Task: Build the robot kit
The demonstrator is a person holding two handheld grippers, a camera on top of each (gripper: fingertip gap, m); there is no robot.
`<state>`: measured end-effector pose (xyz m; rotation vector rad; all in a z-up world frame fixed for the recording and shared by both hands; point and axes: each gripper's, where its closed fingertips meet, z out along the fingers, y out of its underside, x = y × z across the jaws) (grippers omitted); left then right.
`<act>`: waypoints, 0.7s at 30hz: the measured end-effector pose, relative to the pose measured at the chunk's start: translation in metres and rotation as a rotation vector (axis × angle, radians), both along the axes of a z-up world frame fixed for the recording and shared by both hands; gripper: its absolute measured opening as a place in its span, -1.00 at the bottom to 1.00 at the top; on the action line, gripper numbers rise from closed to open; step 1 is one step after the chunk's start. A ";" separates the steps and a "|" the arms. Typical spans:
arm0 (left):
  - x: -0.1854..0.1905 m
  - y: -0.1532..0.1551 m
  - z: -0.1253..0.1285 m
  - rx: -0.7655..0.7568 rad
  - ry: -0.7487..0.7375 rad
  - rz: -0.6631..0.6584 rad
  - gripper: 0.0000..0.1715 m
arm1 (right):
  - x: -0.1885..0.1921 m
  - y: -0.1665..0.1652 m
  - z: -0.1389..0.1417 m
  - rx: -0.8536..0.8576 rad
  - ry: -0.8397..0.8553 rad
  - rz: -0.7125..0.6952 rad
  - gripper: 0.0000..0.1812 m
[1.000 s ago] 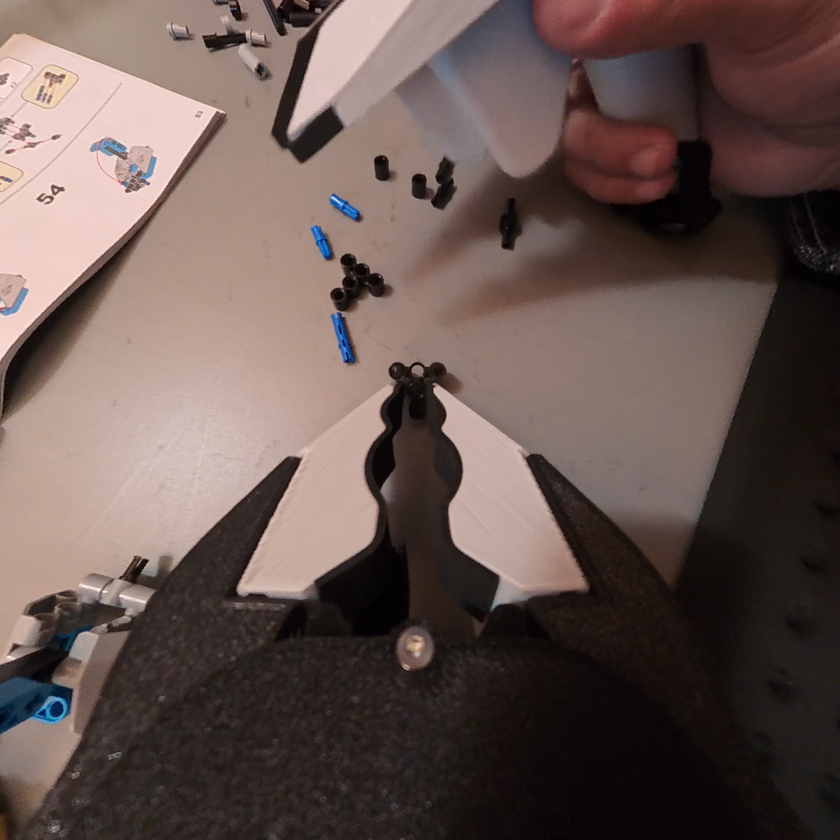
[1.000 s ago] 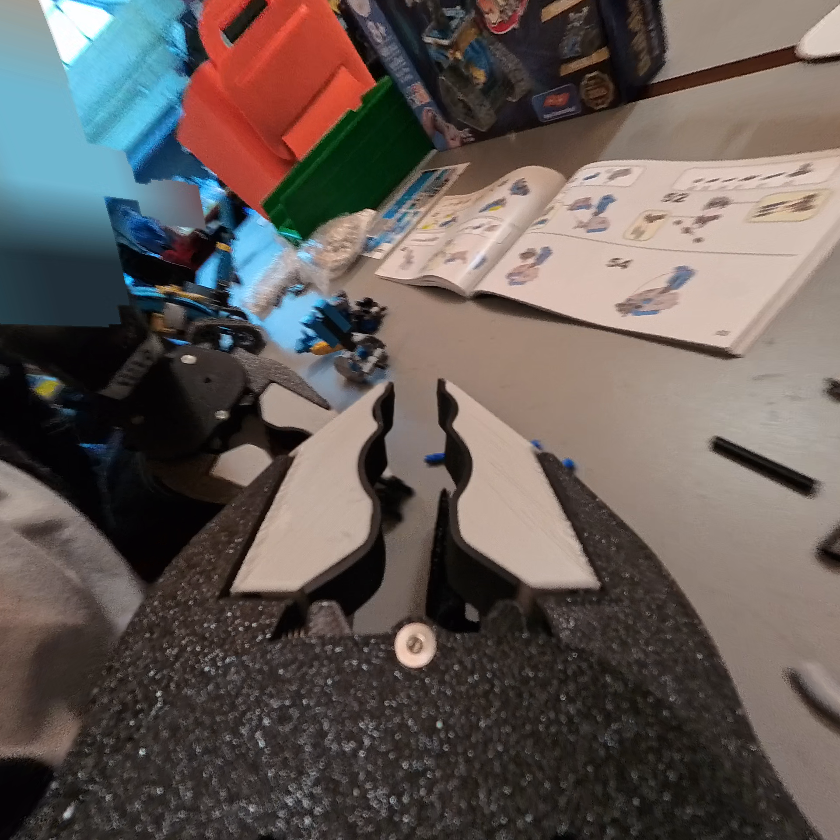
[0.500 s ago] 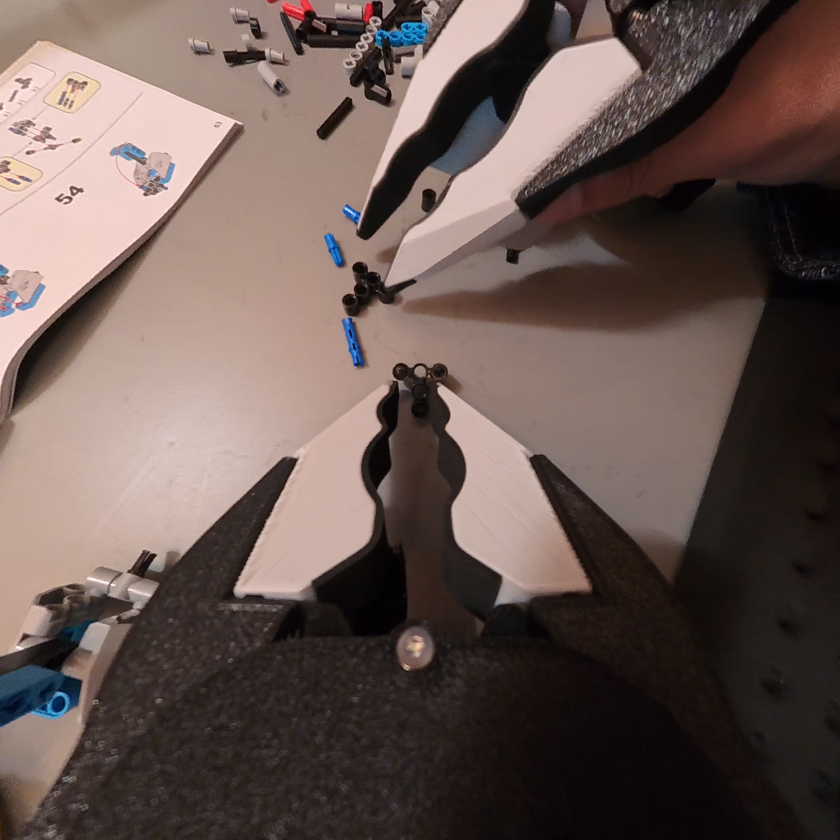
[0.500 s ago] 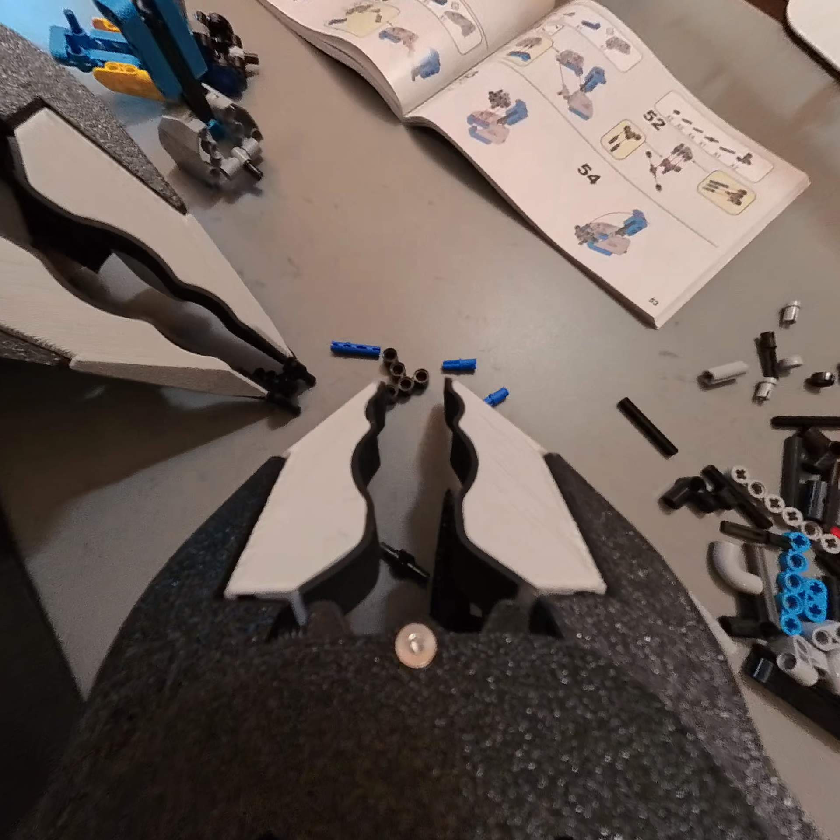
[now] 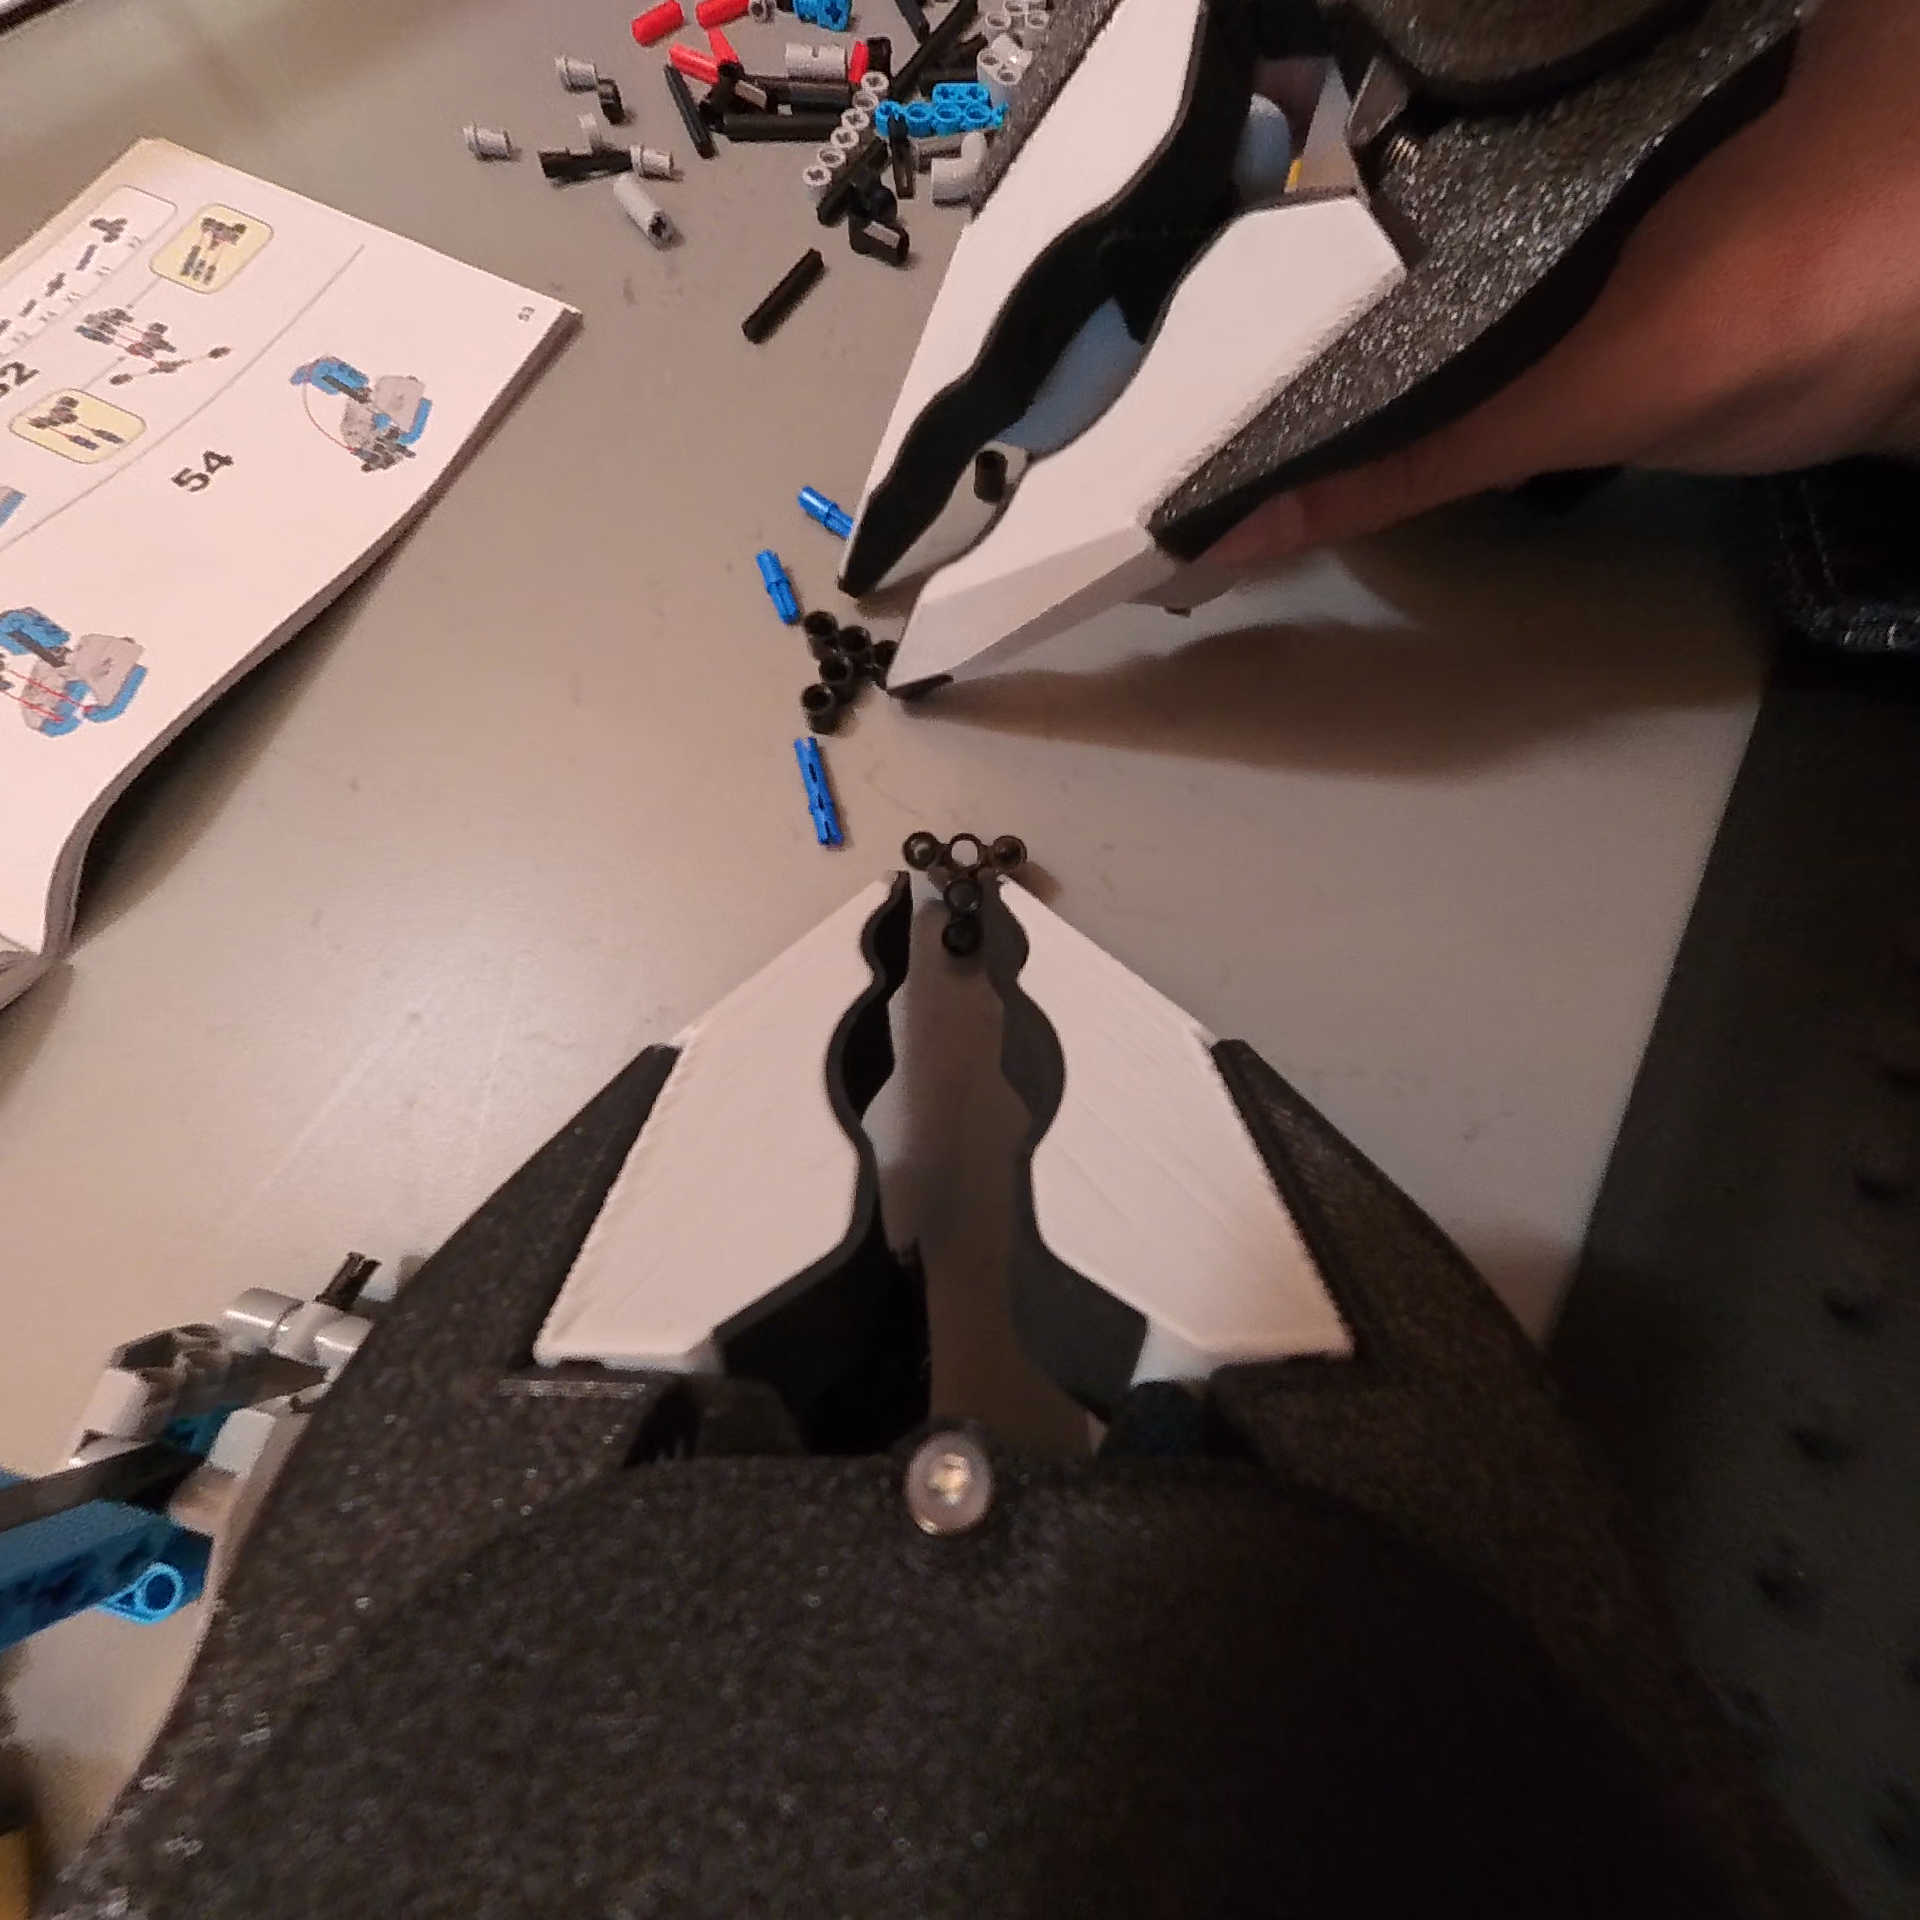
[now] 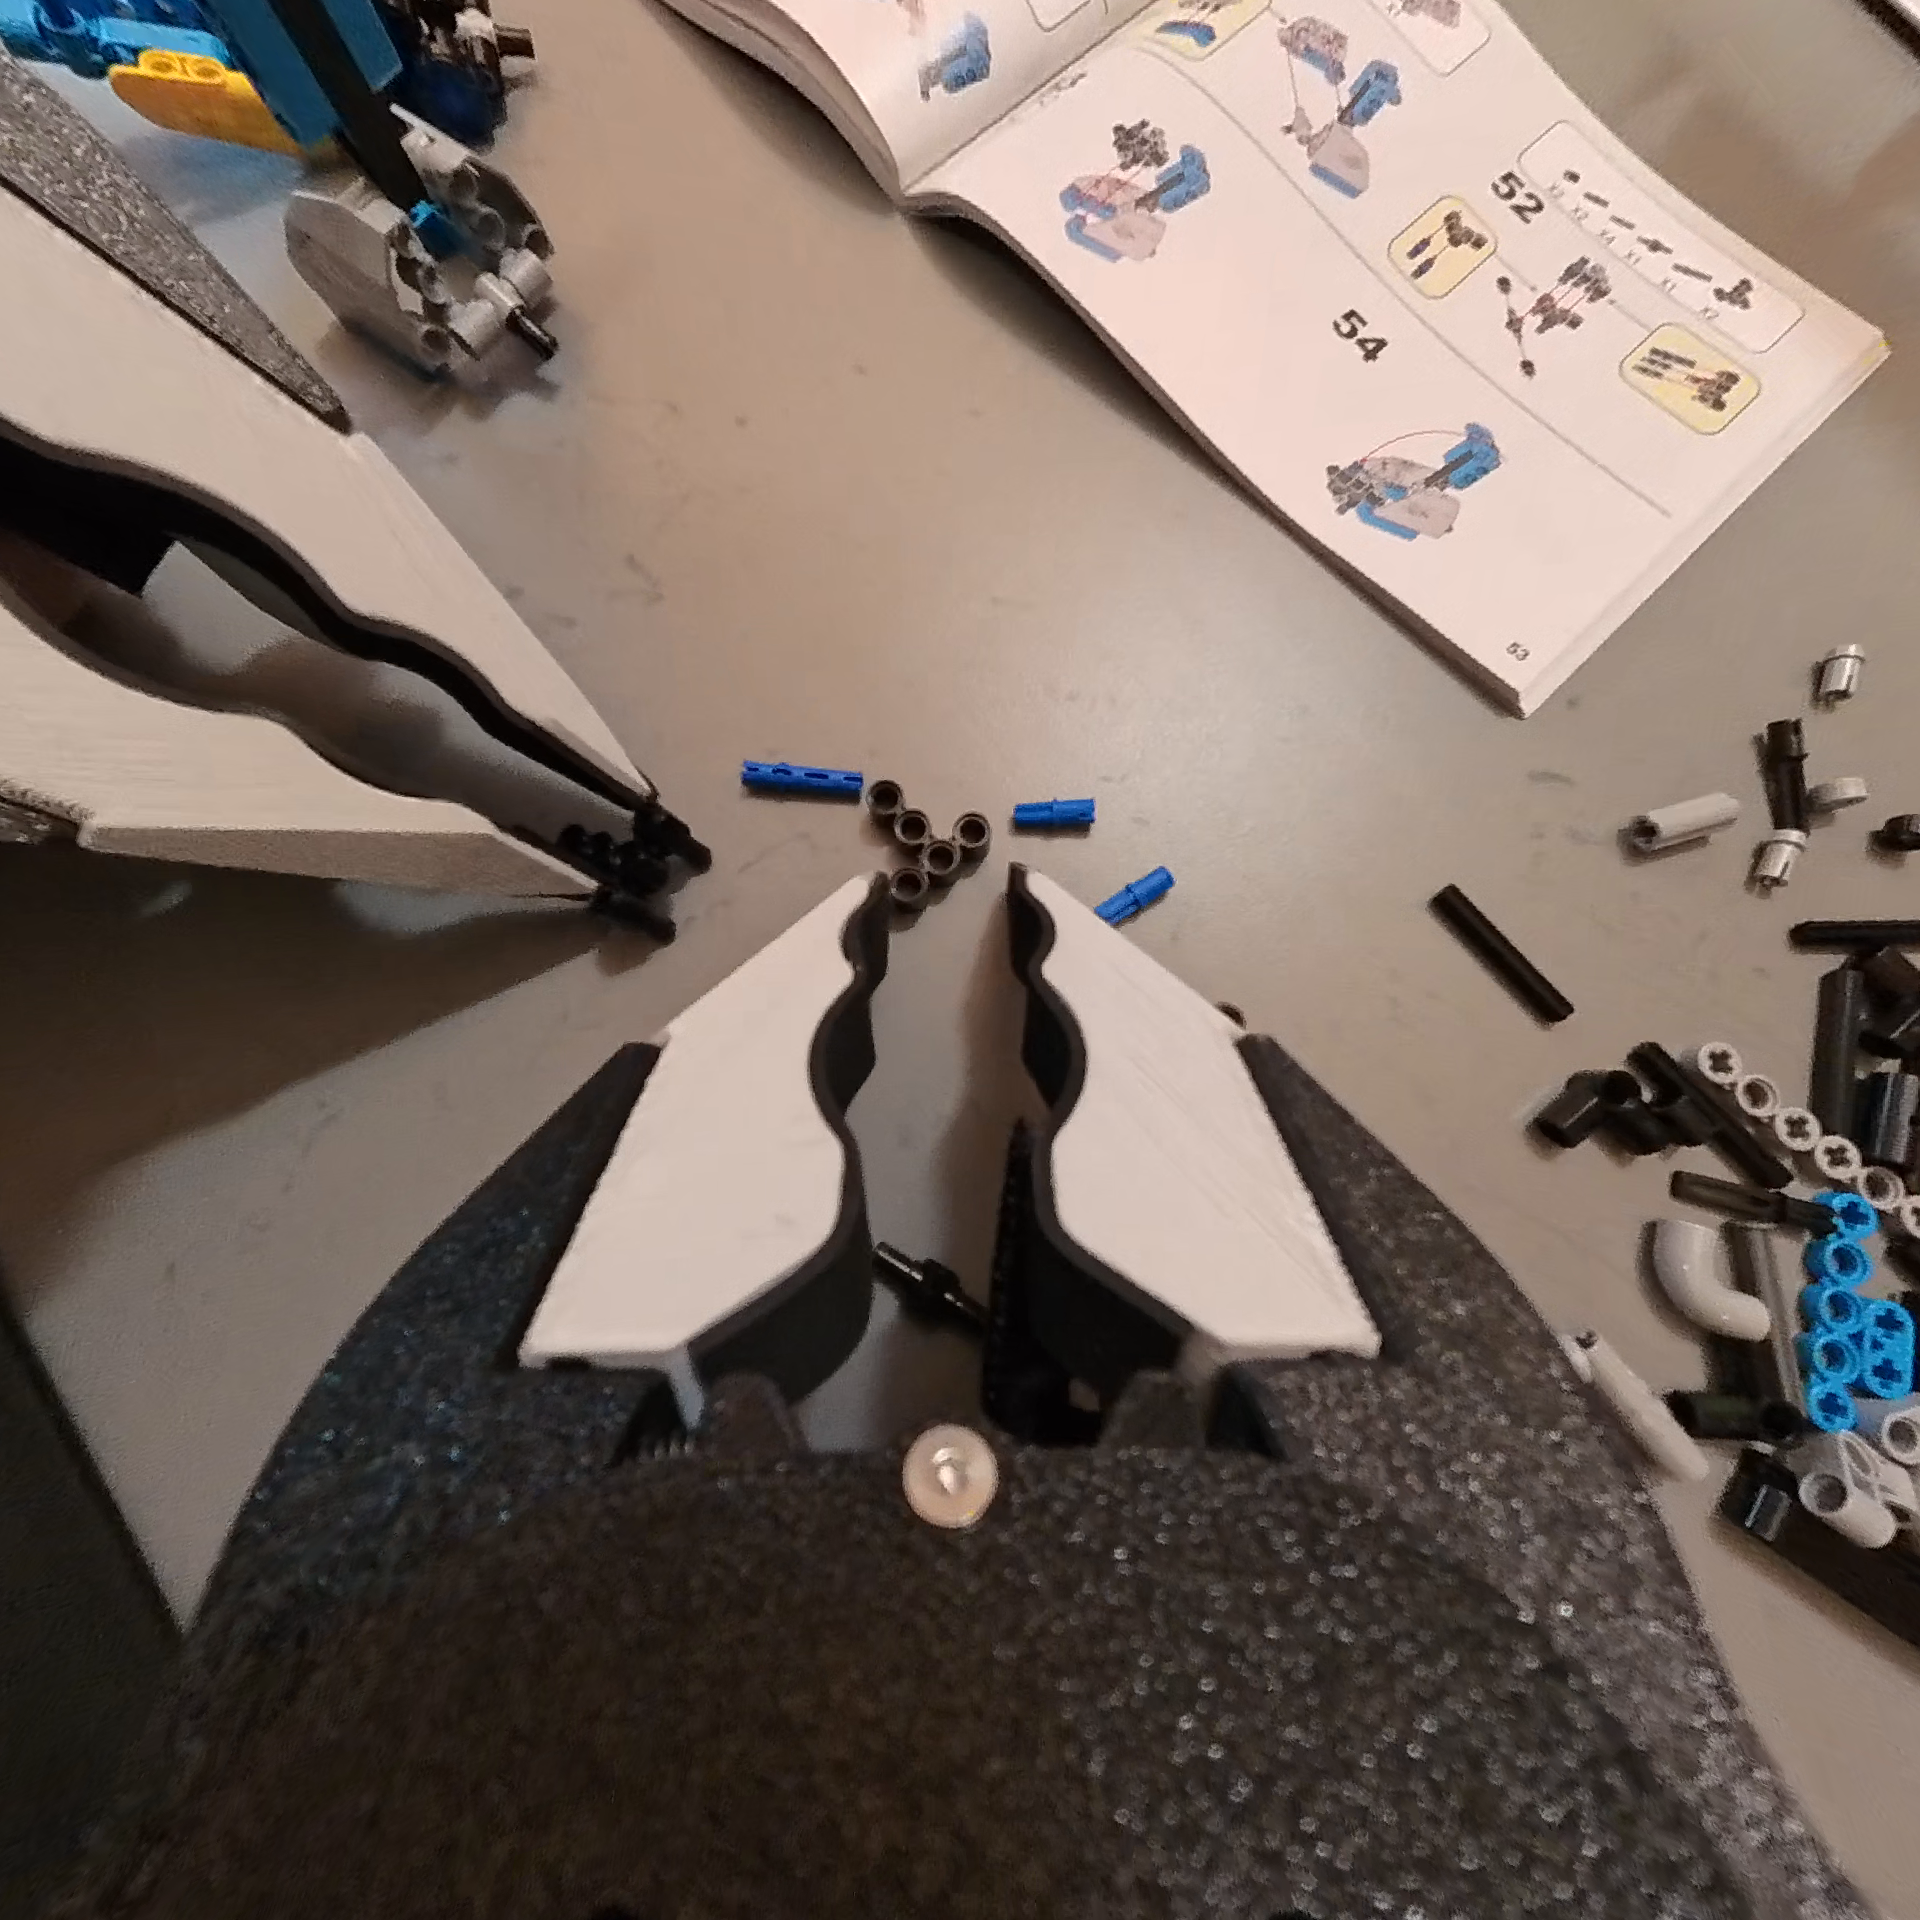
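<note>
Left gripper [image 5: 954,883] pinches a black T-shaped connector [image 5: 962,868] at its stem; right gripper [image 6: 945,888], jaws slightly parted and empty, flanks a matching connector [image 6: 925,836] on the table [image 6: 831,540].

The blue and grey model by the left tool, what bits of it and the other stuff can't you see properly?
- Blue and grey model: left wrist view, mostly hidden behind the left tool and cut off by the edge.
- Loose parts pile: right wrist view, cut off at the right edge.
- Black pin: partly hidden between the right tool's fingers.
</note>
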<state>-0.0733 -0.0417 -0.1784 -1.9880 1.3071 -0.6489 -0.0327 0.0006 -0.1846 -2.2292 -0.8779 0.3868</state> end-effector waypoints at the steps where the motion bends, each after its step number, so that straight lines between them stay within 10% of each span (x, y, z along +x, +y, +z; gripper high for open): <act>1: 0.000 0.000 0.001 0.003 -0.005 0.002 -0.85 | 0.000 0.000 0.000 -0.002 0.002 -0.001 -0.77; 21: -0.010 0.020 0.042 0.169 -0.174 0.113 -0.79 | -0.011 -0.002 0.034 0.121 0.141 0.038 -0.93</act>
